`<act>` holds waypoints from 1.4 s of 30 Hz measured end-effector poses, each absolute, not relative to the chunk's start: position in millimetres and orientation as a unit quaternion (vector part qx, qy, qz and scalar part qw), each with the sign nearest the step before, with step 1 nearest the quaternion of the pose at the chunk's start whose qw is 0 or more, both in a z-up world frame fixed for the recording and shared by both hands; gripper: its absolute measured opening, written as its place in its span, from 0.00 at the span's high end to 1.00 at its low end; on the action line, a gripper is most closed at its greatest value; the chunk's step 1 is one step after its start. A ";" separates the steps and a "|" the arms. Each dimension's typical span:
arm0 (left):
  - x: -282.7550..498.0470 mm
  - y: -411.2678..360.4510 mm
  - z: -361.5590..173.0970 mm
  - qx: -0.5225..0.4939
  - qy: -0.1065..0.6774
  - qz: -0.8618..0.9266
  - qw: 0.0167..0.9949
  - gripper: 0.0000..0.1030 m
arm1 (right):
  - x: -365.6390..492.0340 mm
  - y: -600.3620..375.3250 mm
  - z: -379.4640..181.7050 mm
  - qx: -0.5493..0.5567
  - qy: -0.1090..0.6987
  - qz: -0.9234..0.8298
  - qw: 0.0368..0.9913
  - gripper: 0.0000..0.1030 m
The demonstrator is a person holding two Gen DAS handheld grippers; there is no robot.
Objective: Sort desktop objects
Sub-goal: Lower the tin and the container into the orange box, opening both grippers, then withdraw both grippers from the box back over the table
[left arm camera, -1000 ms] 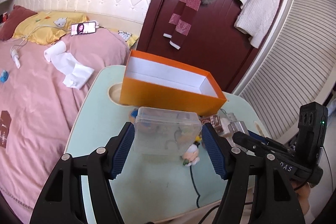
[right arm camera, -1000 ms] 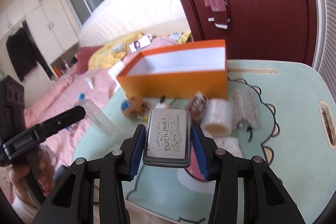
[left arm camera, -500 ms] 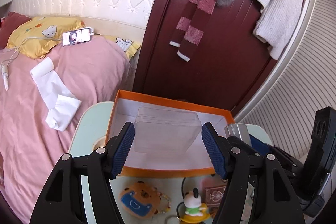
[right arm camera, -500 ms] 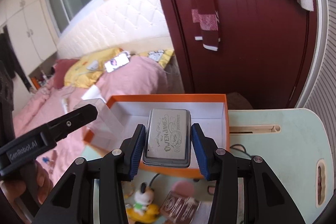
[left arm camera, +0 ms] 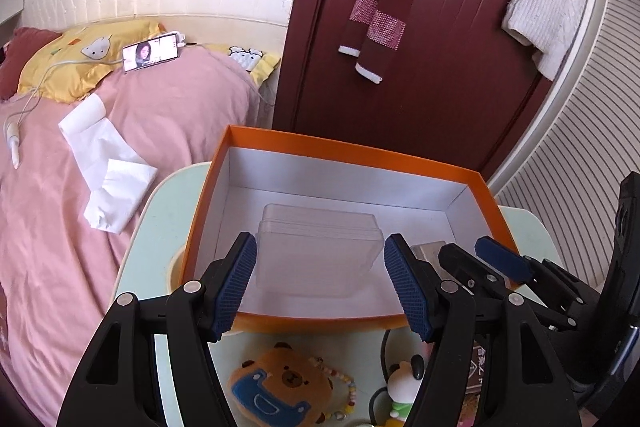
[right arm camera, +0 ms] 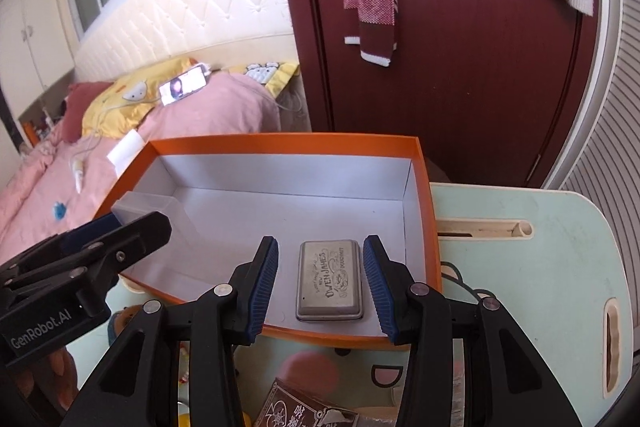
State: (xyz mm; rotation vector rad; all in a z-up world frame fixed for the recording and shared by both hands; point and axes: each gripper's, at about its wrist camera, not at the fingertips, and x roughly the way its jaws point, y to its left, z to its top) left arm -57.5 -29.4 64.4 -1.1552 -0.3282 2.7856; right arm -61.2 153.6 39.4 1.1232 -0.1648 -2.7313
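**A:** Status on both hands?

**B:** Your left hand-held gripper (left arm camera: 320,241) is at a middling width, pads against the sides of the clear, lidded plastic case (left arm camera: 316,251). The case is already inside the orange cardboard box with the white lining (left arm camera: 352,151), at its left end. I can't tell whether its bottom touches the floor yet.

**A:** Right?

**B:** Your right hand-held gripper (right arm camera: 321,241) is narrow but holds nothing. The flat, embossed silver metal tin (right arm camera: 330,281) lies on the box floor between the pads, with a gap on each side.

**A:** How do I finish cleanly?

**B:** My call: on the left, lower until the case sits flat, then let go. It's light and slick, so a drop would probably make it skid. On the right, back straight out along the fingers. Don't sweep sideways, or a pad clips the tin.

**A:** Box contents?

**B:** The tin is at the right end and the case at the left, well apart. The middle floor is bare.

**A:** What's left outside?

**B:** On the pale green worktop (right arm camera: 520,287), just in front of the box: an orange bear plush pouch (left arm camera: 280,387), a small panda figure (left arm camera: 404,383) and a dark card pack (right arm camera: 304,407).
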 end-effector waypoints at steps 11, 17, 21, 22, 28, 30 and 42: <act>-30.4 -54.0 105.0 -0.330 -0.151 0.930 0.057 0.23 | -24.2 164.3 88.7 0.296 -0.067 -0.946 0.110 0.20; 14.4 -71.8 108.9 -0.354 -0.112 0.927 0.056 0.23 | 30.2 173.9 110.7 0.271 -0.056 -0.953 0.121 0.01; 38.1 -89.7 83.0 -0.362 -0.130 0.920 0.076 0.23 | 58.0 188.4 89.9 0.288 -0.060 -0.949 0.114 0.01; 41.9 -94.5 75.2 -0.360 -0.142 0.918 0.085 0.23 | 60.0 194.0 79.3 0.303 -0.072 -0.944 0.106 0.01; 36.5 -88.5 46.8 -0.375 -0.123 0.917 0.053 0.23 | 56.1 220.1 39.9 0.374 -0.148 -0.913 0.070 0.01; 33.9 -80.3 43.9 -0.376 -0.100 0.920 0.051 0.23 | 55.6 224.7 35.5 0.378 -0.147 -0.912 0.061 0.01; -6.5 -34.1 19.1 -0.434 -0.018 0.897 0.076 0.24 | 55.4 243.4 25.1 0.393 -0.174 -0.902 0.048 0.01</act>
